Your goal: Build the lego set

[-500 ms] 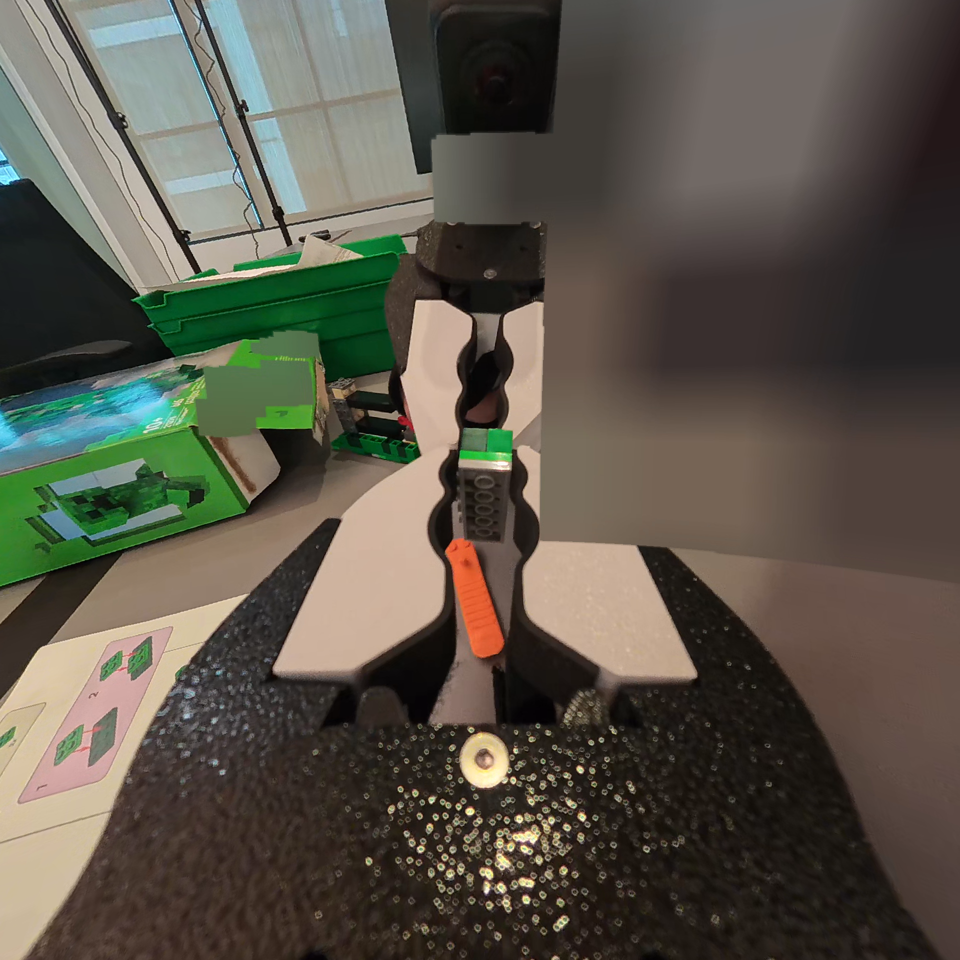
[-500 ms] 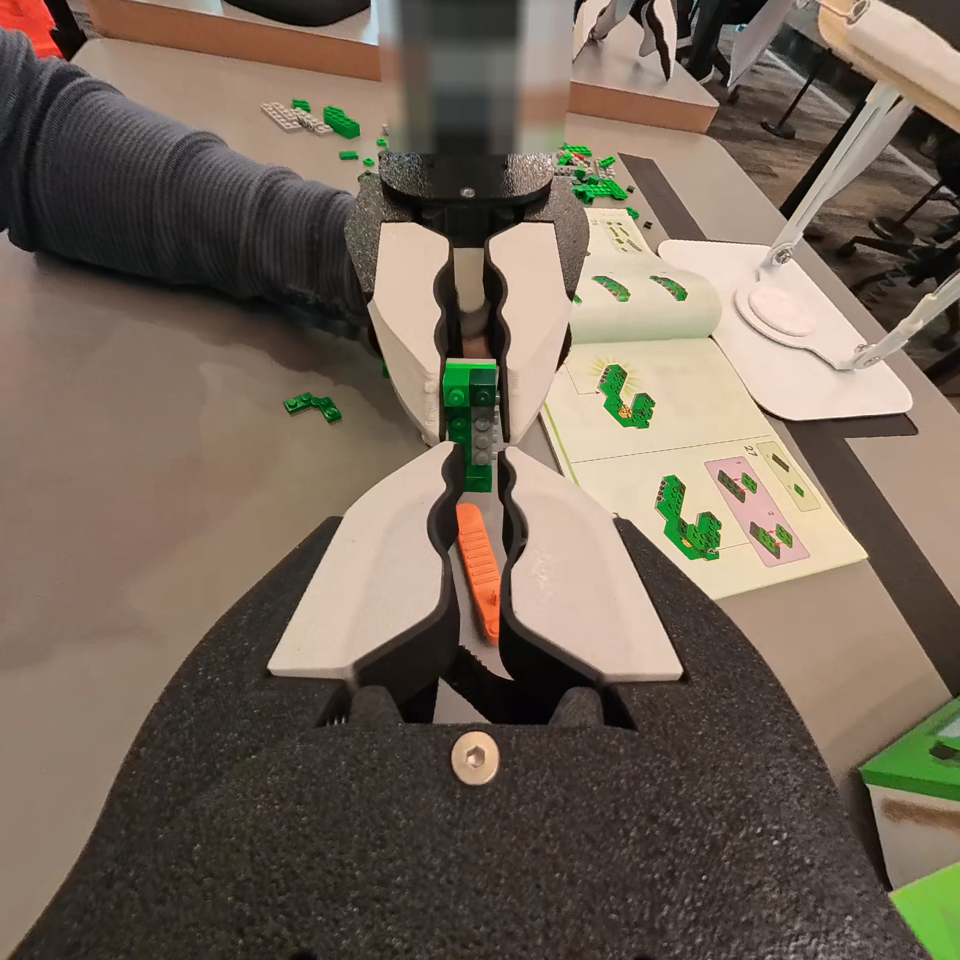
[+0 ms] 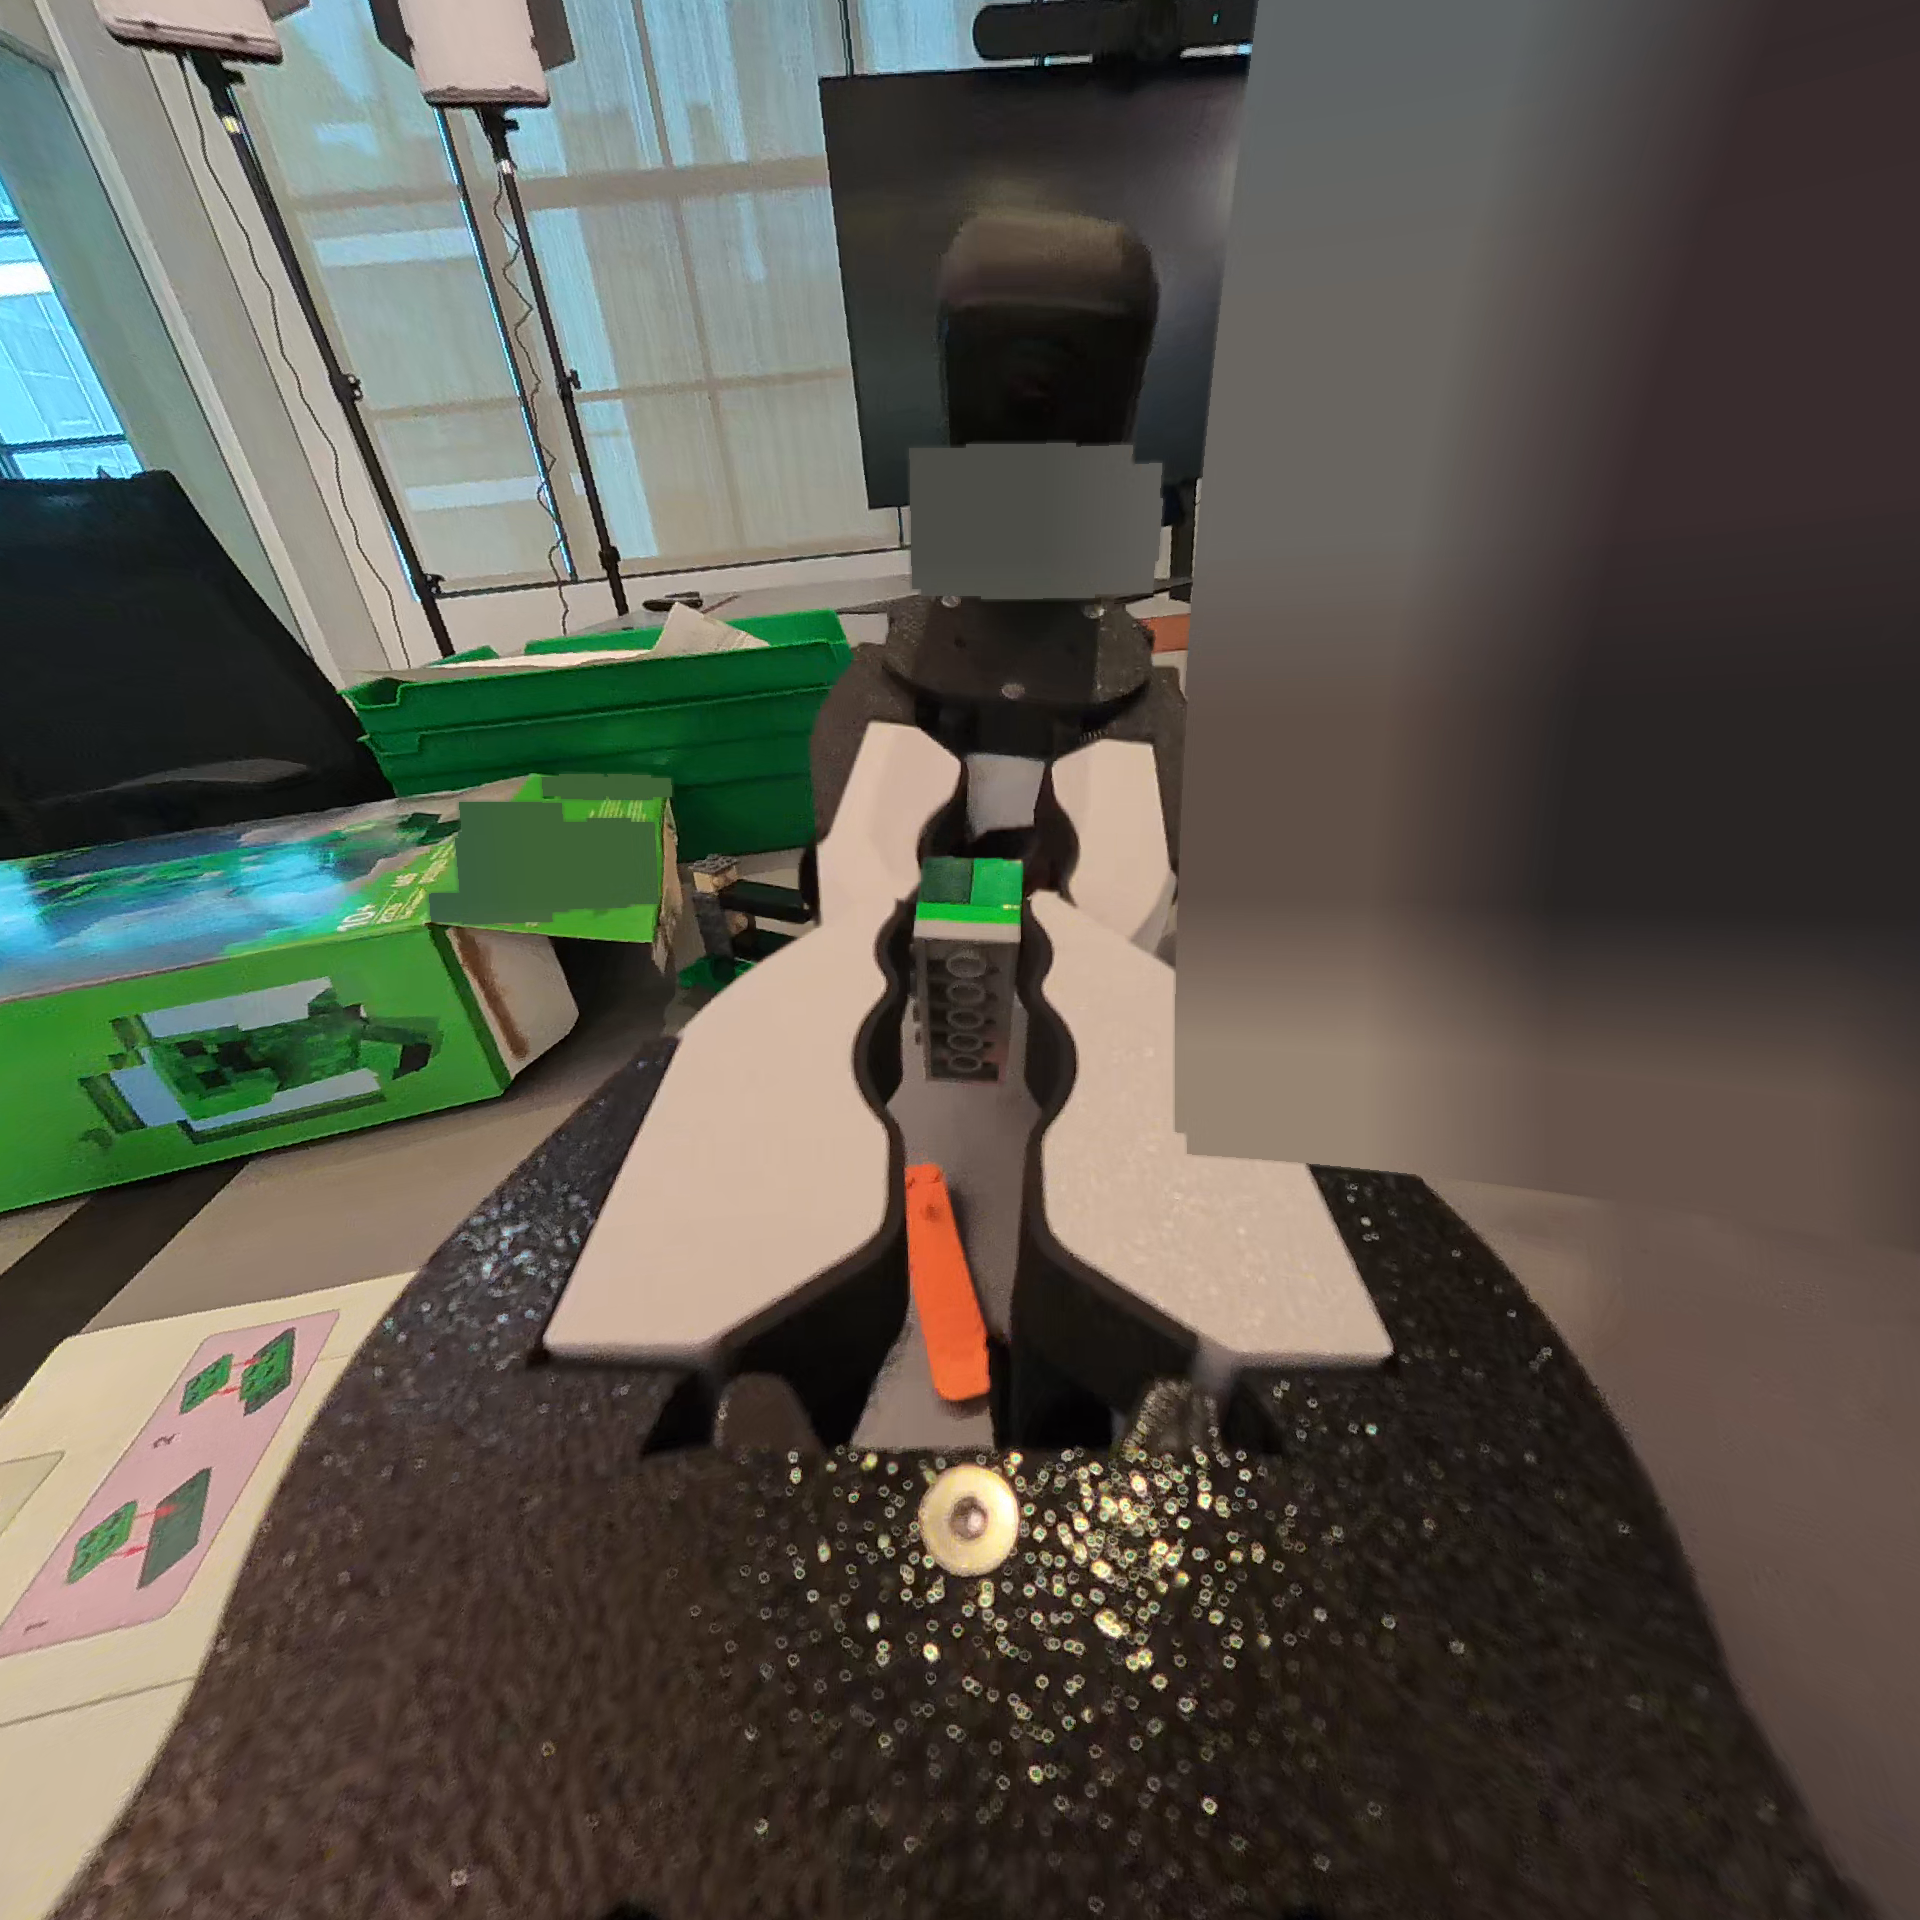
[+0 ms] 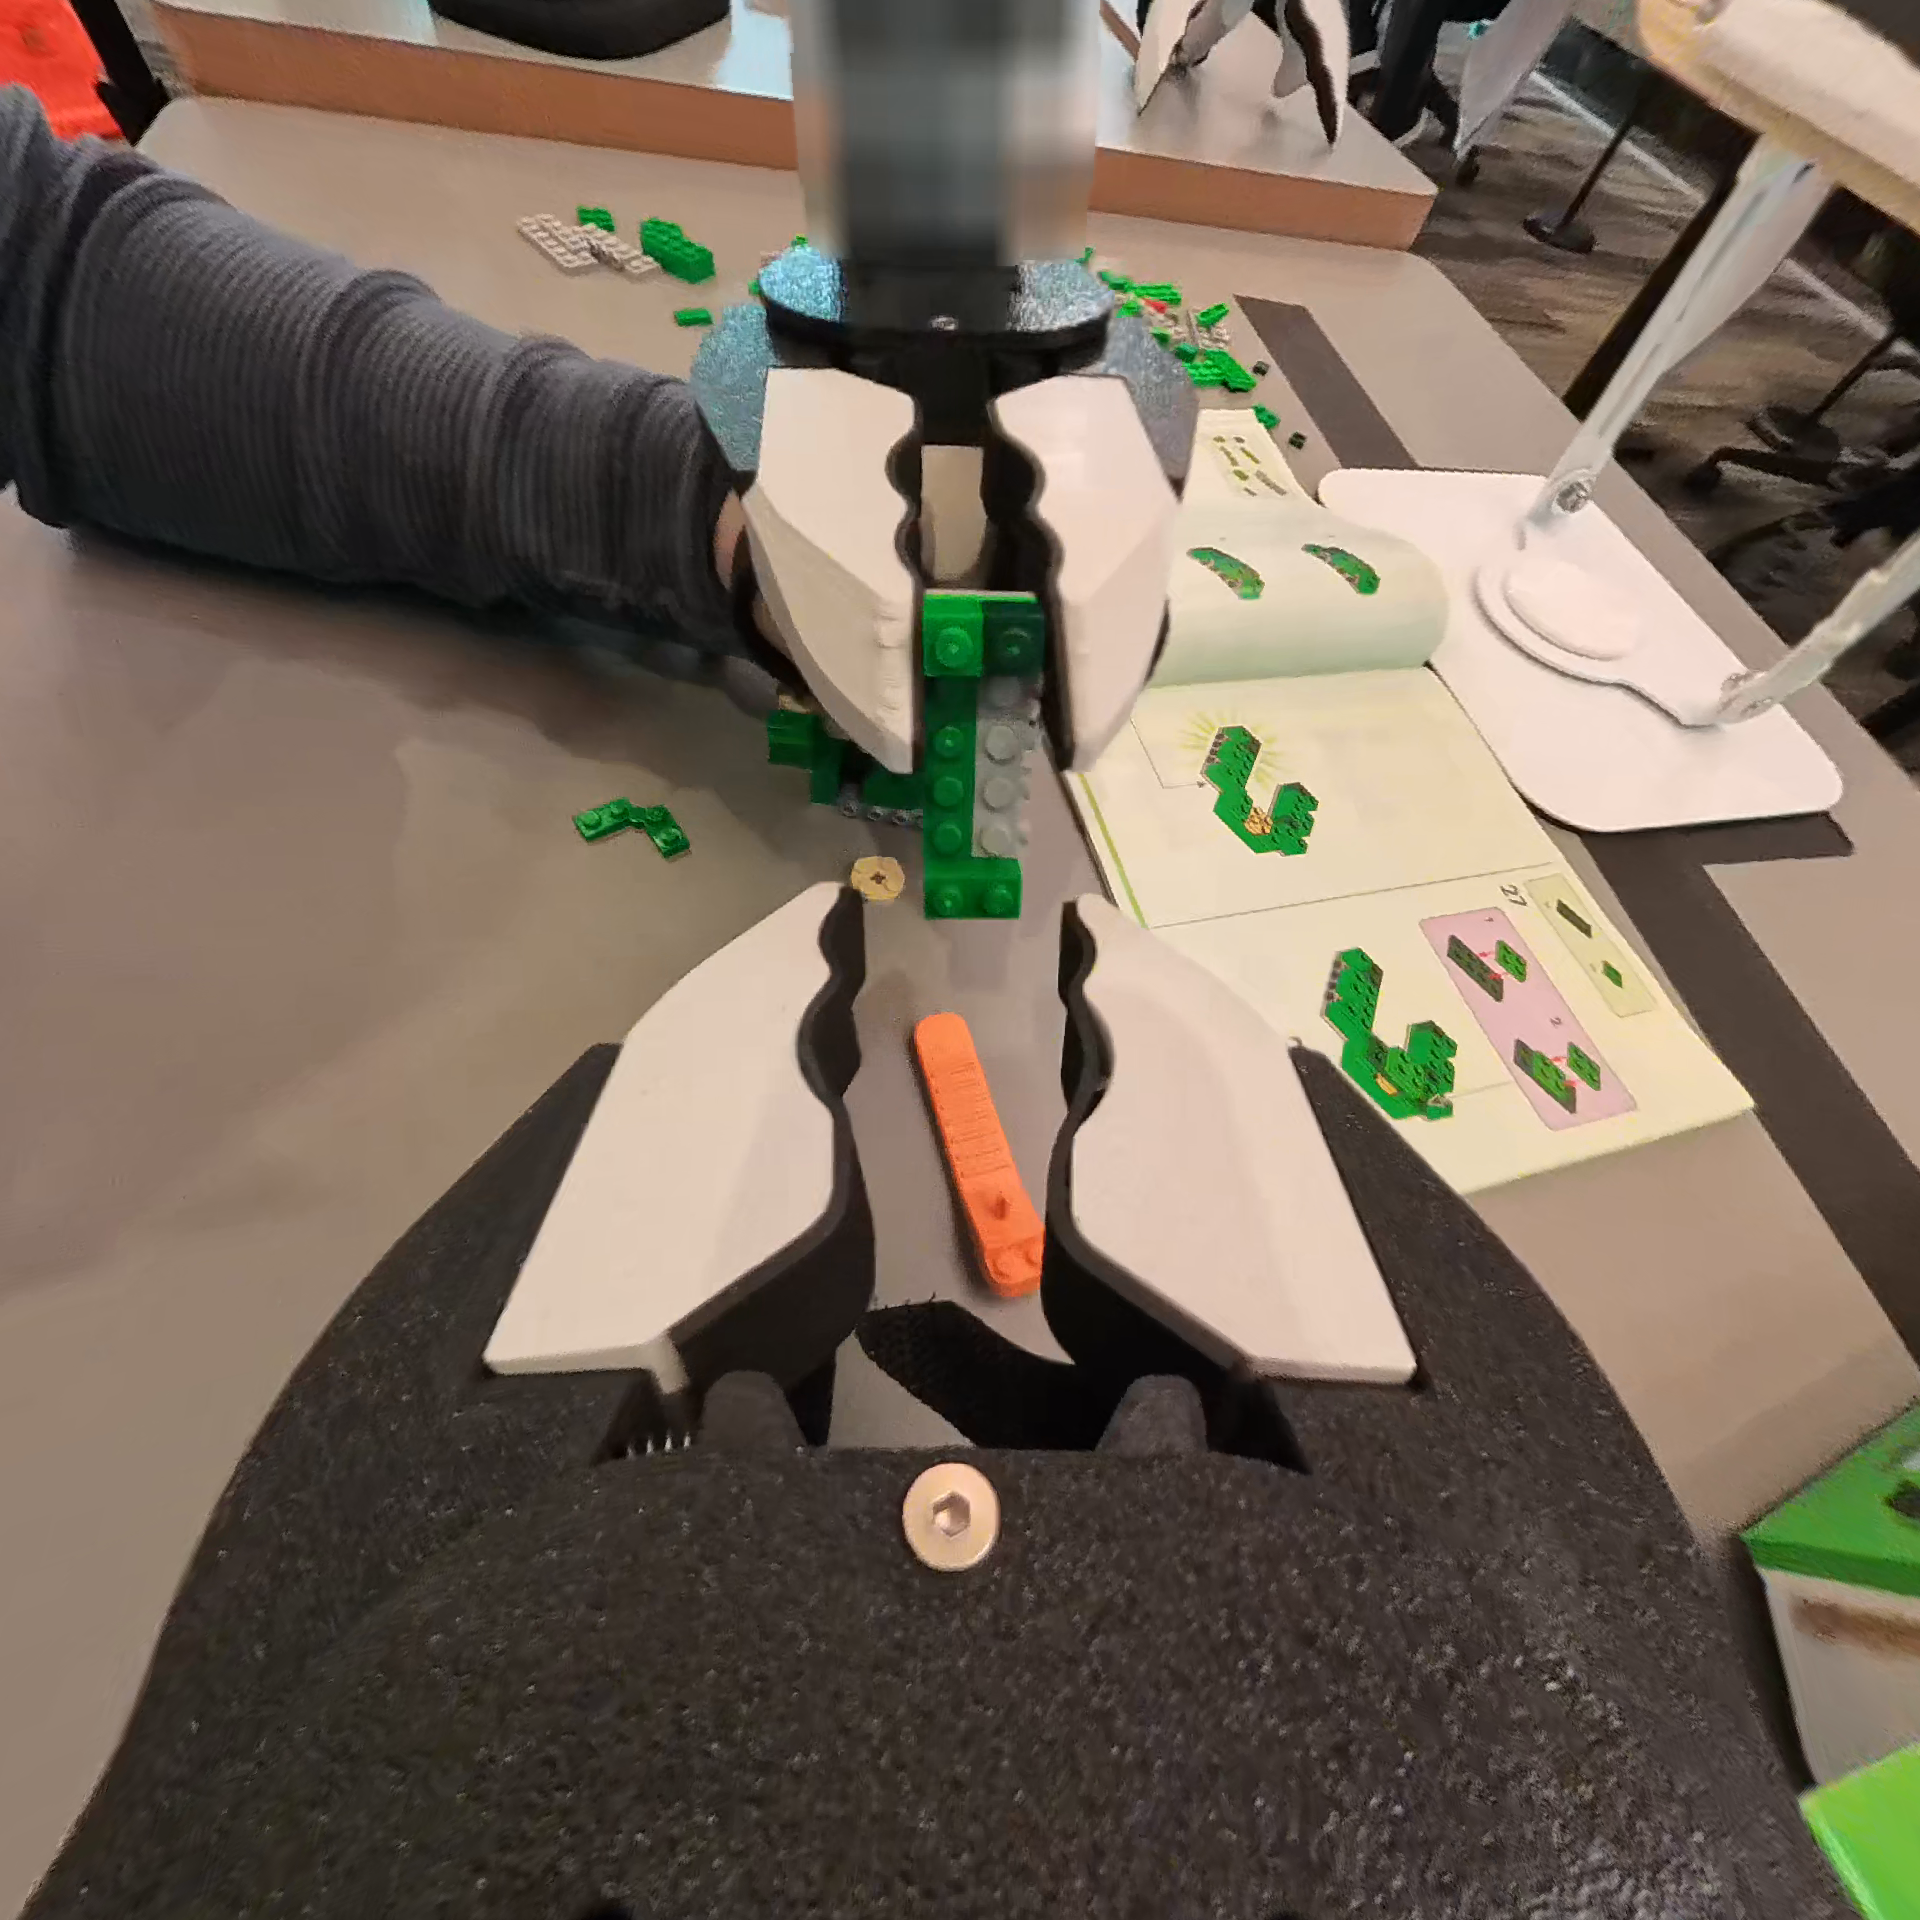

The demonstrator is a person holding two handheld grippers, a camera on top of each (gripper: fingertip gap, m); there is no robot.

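Holding the green and grey lego assembly (image 4: 975, 748) above the counter (image 4: 312, 987), the left tool (image 4: 982, 665) is clamped on its upper end, pale fingers pressed against the studded sides. Facing it, the right tool (image 4: 961, 914) stands with its fingers apart and nothing between them, just short of the assembly's lower green end. From the left wrist view the assembly (image 3: 968, 971) shows its grey underside with a row of round tubes. The step looks like a mid-air join or hand-over; next, I judge, the right tool must either fetch a piece or close squarely on the free end. An orange ridged brick separator (image 4: 977, 1153) lies on the counter below, a small tan round piece (image 4: 878, 878) beside it. Open instruction pages (image 4: 1351, 883) lie toward the counter's right edge, loose green plates (image 4: 634, 823) to the left
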